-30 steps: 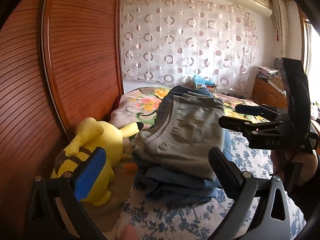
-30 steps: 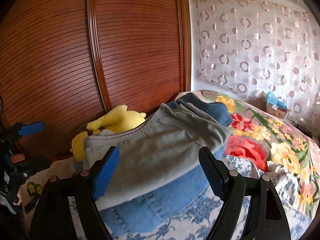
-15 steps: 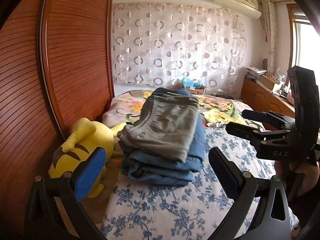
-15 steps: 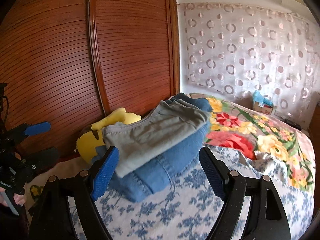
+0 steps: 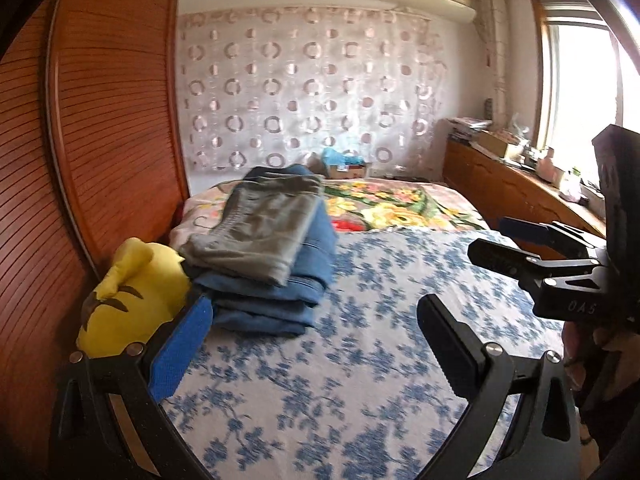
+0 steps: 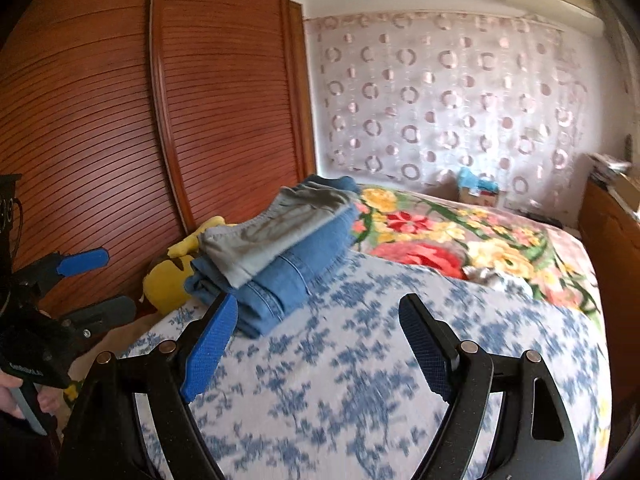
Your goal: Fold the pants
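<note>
Folded grey pants (image 5: 260,228) lie on top of folded blue jeans (image 5: 276,300) in a stack at the left side of the bed; the stack shows in the right wrist view too, grey pants (image 6: 272,232) over jeans (image 6: 288,280). My left gripper (image 5: 312,332) is open and empty, held above the bed well short of the stack. My right gripper (image 6: 320,328) is open and empty, also back from the stack. The right gripper appears at the right of the left wrist view (image 5: 516,244); the left gripper appears at the left of the right wrist view (image 6: 100,280).
A yellow plush toy (image 5: 132,296) lies left of the stack against the wooden wardrobe (image 5: 100,140). The bed has a blue floral sheet (image 5: 360,360) and a bright flowered blanket (image 5: 400,204) farther back. A wooden cabinet (image 5: 520,200) runs along the right wall.
Both grippers have pulled back from the stack, which now looks smaller and farther away. Both stay open and empty. The stack has not moved.
</note>
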